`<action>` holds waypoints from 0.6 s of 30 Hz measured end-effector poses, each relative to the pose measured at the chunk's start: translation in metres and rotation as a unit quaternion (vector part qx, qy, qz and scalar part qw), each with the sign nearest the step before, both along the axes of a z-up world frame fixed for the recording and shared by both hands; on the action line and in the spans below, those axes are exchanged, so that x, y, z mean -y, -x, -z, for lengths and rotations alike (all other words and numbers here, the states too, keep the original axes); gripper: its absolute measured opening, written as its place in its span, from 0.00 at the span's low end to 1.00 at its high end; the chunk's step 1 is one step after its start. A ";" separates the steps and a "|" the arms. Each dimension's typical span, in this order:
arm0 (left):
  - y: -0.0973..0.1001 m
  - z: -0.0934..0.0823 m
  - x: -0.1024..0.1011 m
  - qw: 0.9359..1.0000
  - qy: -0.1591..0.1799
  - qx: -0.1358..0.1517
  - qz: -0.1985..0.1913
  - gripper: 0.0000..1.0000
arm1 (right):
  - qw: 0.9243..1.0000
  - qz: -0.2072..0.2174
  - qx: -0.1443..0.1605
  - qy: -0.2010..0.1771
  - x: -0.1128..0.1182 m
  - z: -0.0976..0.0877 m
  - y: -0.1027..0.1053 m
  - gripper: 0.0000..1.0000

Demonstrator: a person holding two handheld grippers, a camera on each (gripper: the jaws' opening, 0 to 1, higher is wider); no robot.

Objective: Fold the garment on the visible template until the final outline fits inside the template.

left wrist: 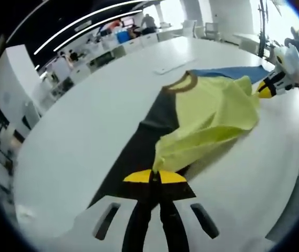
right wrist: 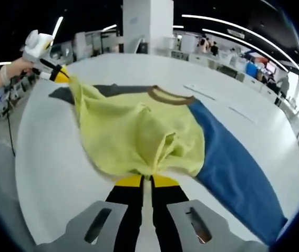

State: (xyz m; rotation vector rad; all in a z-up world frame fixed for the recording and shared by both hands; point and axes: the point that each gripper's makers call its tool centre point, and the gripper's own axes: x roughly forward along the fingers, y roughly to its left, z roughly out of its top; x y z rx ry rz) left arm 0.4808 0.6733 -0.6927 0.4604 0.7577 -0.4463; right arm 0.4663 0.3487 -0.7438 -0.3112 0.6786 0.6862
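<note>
A yellow garment (left wrist: 212, 113) with a brown collar (left wrist: 183, 84) lies partly lifted over a template (left wrist: 138, 147) that is dark grey on one side and blue (right wrist: 233, 163) on the other. My left gripper (left wrist: 154, 176) is shut on one yellow edge of the garment, pulling it up off the dark half. In the right gripper view my right gripper (right wrist: 150, 178) is shut on another bunched edge of the garment (right wrist: 138, 136). The left gripper (right wrist: 60, 75) comes in at the far left there, held by a hand. The right gripper (left wrist: 265, 90) appears at the right of the left gripper view.
The template rests on a large white oval table (left wrist: 86, 142). A flat white strip (left wrist: 173, 67) lies beyond the collar. Desks, chairs and people stand in the background. A white pillar (right wrist: 146, 26) rises behind the table.
</note>
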 end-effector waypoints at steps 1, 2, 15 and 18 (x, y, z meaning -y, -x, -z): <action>0.001 0.001 0.000 1.000 0.001 -0.001 0.000 0.00 | 1.000 0.002 -0.002 0.000 0.002 0.001 0.001 0.06; 0.003 0.001 0.000 1.000 0.001 -0.003 0.000 0.00 | 1.000 0.003 -0.002 0.000 0.004 0.001 0.002 0.05; 0.016 0.007 -0.003 1.000 0.007 -0.008 -0.009 0.00 | 1.000 0.024 0.000 -0.001 0.025 -0.005 0.011 0.05; 0.017 0.007 -0.003 1.000 0.009 -0.008 -0.009 0.00 | 1.000 0.026 0.003 -0.002 0.028 -0.008 0.012 0.05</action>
